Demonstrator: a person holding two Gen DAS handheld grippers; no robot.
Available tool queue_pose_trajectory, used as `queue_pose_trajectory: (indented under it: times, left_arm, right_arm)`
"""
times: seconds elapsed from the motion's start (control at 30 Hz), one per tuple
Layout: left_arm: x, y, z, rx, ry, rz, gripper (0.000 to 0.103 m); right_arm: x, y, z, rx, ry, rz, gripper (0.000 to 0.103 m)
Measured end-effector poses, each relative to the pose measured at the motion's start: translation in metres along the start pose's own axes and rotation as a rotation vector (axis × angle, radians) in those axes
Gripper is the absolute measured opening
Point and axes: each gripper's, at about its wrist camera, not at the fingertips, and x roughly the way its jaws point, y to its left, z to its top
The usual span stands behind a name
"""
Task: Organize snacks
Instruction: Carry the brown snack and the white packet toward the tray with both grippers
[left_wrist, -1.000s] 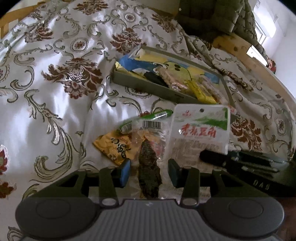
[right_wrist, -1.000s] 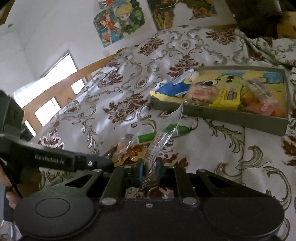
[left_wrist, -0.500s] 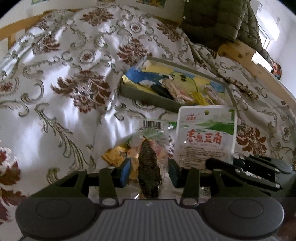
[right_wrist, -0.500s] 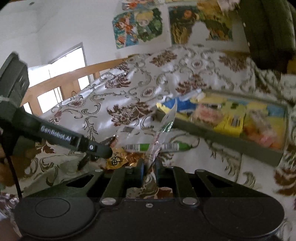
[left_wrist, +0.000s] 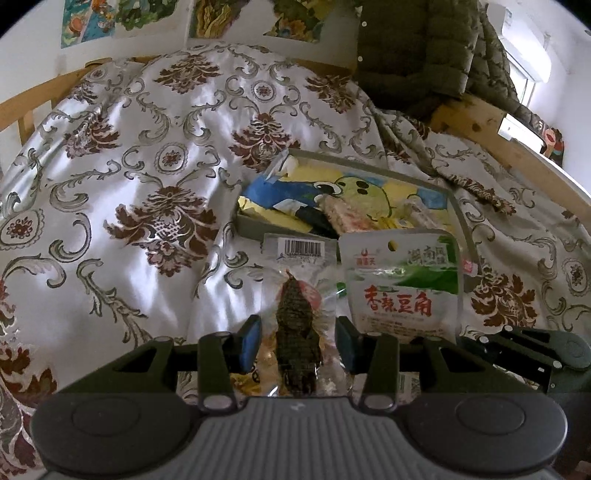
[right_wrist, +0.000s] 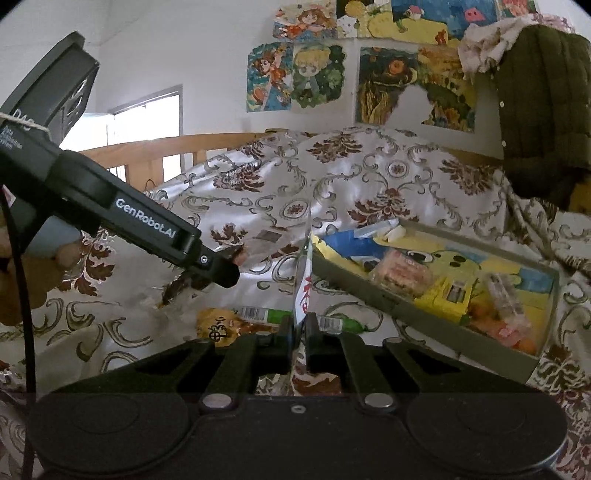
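A clear packet with a dark dried snack (left_wrist: 295, 332) hangs between the blue pads of my left gripper (left_wrist: 298, 343), which is shut on it above the bedspread. Beside it a white packet with red characters (left_wrist: 402, 284) is held upright by my right gripper (left_wrist: 480, 338). In the right wrist view that white packet (right_wrist: 301, 291) shows edge-on, clamped tight by my right gripper (right_wrist: 300, 325). My left gripper (right_wrist: 207, 280) reaches in from the left with the clear packet (right_wrist: 264, 242). A grey-green tray (left_wrist: 458, 221) with several snacks lies just beyond.
A yellow-orange packet (right_wrist: 221, 328) and a green packet (right_wrist: 273, 315) lie on the patterned bedspread (left_wrist: 147, 184) in front of the tray wall (right_wrist: 369, 295). A dark green jacket (left_wrist: 424, 48) hangs at the back. A wooden bed rail (right_wrist: 166, 151) runs behind. A hand (right_wrist: 26, 280) holds the left tool.
Both grippers have lifted and tilted up with their packets, so more wall shows. The right gripper has rolled and its jaws have pressed closer on the white packet.
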Motion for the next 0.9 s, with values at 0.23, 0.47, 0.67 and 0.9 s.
queue_pose_trajectory:
  times: [0.23,0.47,0.67,0.9]
  left_arm:
    - [0.005,-0.004,0.007,0.010,-0.015,0.008,0.047]
    - [0.022,-0.016,0.033,0.006,-0.053,0.023,0.047]
    - [0.053,-0.027,0.073,-0.032,-0.095,0.036,0.047]
    - [0.107,-0.055,0.116,-0.037,-0.115,0.049,0.048]
  right_arm:
    - [-0.007,-0.012,0.007,0.008,-0.061,-0.035,0.006]
    - [-0.006,-0.043,0.030,0.027,-0.172,-0.055,0.006]
    - [0.009,-0.094,0.052,0.126,-0.244,-0.086,0.006]
    - [0.025,-0.170,0.043,0.357,-0.226,-0.137,0.006]
